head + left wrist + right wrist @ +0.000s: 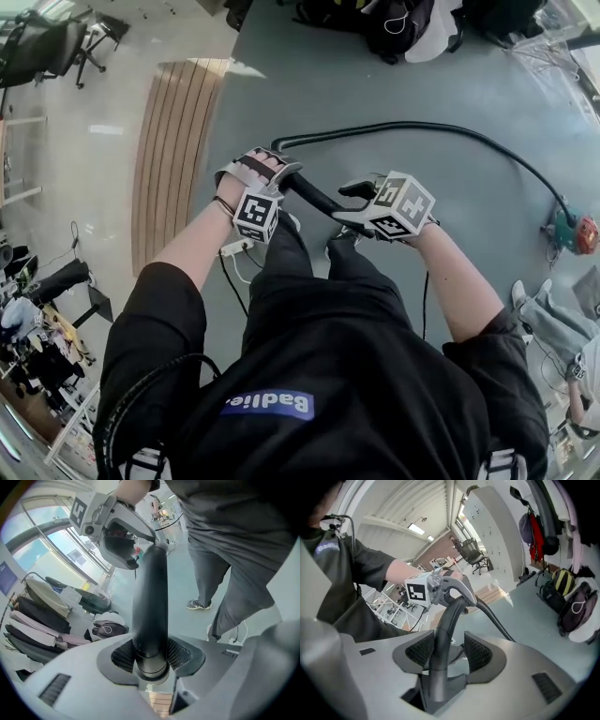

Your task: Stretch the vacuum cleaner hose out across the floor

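The black vacuum hose (422, 126) arcs over the grey floor to a teal and red vacuum cleaner (574, 232) at the right. Its near end is raised in front of me and runs through both grippers. My left gripper (281, 173) is shut on the hose (150, 597), with both ribbed pads (123, 656) against it. My right gripper (361, 195) stands open around the hose (440, 634). The tube leans on its left pad (423, 651) with a gap at the other side. Each gripper shows in the other's view: the right gripper (117, 536) and the left gripper (440, 590).
A strip of wooden slats (173, 159) lies at the left on the floor. Bags (394, 23) are piled at the far edge and an office chair (47, 47) stands at the top left. A seated person's legs (553, 319) are at the right. A white power strip (234, 248) lies by my feet.
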The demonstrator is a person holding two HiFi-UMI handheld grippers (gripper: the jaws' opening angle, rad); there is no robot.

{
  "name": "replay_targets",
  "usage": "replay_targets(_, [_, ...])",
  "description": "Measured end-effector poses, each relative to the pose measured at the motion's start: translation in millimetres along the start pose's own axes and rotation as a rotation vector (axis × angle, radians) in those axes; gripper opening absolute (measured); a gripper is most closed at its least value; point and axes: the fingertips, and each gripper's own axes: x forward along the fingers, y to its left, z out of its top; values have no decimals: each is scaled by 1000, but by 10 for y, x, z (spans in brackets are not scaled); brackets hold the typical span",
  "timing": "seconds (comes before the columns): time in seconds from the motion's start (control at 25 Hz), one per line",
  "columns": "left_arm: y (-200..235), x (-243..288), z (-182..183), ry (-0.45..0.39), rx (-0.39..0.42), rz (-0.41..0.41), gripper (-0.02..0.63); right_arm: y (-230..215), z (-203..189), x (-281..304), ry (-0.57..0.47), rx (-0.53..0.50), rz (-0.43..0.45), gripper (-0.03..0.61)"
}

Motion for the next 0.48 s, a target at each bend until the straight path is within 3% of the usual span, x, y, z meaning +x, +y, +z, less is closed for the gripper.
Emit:
replay_targets(0.12, [-19,-212,-403,-26,77,12,172,-99,387,4,-44,-50,-61,184])
replay_targets(0.24, [-10,-487,-773,-56,201,27,172,-365,840,230,-35,-177,-193,184])
replay_targets(0.36, [51,-821,-1030,-111,320,47,172,-598,1371,649,21,-432,-325,184])
replay_targets(0.48, [18,-1120,-1276,-159,389,8,172,-738,1845,1108,112,-729,-417,184])
